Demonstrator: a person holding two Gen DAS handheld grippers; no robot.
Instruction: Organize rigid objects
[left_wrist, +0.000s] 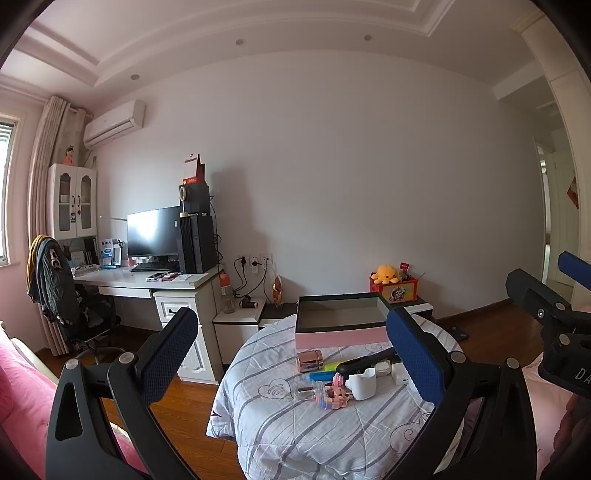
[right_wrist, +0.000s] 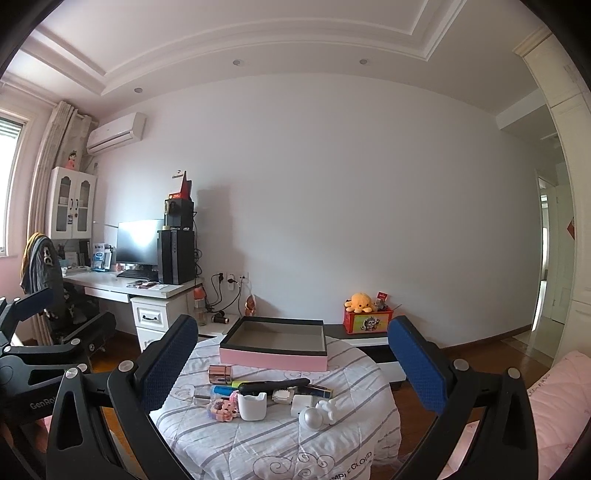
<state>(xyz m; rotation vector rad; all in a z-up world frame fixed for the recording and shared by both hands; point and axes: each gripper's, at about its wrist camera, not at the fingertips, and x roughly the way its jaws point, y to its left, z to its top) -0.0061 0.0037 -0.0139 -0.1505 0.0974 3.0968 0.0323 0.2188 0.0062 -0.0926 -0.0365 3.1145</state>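
Striped grey-and-white quilted bed (right_wrist: 258, 443) carrying open pink rectangular box (right_wrist: 273, 358) and scattered trinkets; left claw (left_wrist: 291, 354) and right claw (right_wrist: 291, 365) level above, spread wide, gripping nothing.

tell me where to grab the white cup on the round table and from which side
Grip the white cup across its upright side walls, coming from above and the near side with the right claw, which is open. The cup stands upright with its mouth up, and its near face is bare, while the block toy and small items crowd its left and back.
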